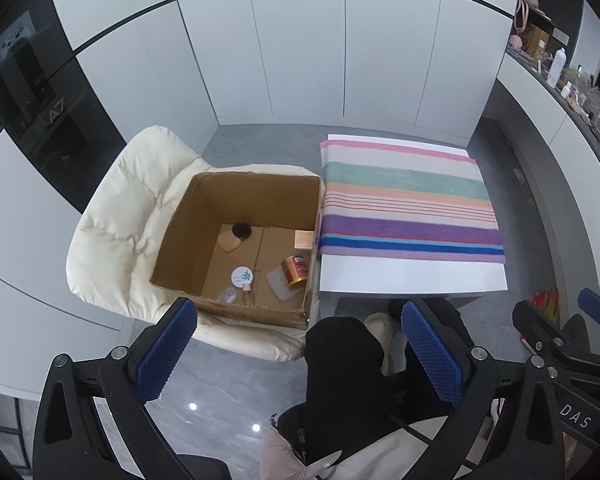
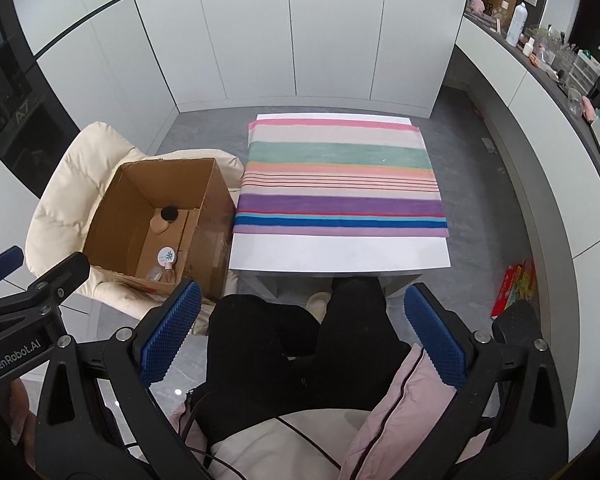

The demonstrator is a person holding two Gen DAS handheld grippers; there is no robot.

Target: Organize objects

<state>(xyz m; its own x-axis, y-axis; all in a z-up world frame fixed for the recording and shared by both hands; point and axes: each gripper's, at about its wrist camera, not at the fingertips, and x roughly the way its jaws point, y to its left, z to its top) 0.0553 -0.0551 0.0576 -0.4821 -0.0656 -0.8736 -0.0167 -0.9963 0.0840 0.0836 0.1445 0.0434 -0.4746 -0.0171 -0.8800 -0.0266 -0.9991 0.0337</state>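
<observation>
An open cardboard box [image 1: 172,248] [image 2: 112,200] rests on a cream padded chair [image 1: 120,224] [image 2: 60,192]. Inside lie a copper tin [image 1: 294,271], a round white compact [image 1: 243,277] [image 2: 167,256], a black round puff [image 1: 241,231] [image 2: 169,213], a beige sponge [image 1: 228,242], a small beige carton [image 1: 304,239], a grey flat case [image 1: 279,285] and a small bottle [image 1: 248,295]. My left gripper [image 1: 300,344] hangs open in front of the box, above the person's knees. My right gripper [image 2: 302,328] is open too, held over the lap, empty.
A white table [image 1: 412,276] [image 2: 340,256] with a striped cloth [image 1: 408,200] [image 2: 340,176] stands right of the box. White cabinet doors line the back. A cluttered counter [image 2: 548,60] runs along the right. Colourful packets [image 2: 516,284] lie on the grey floor. The person's black-trousered legs [image 2: 292,344] sit below.
</observation>
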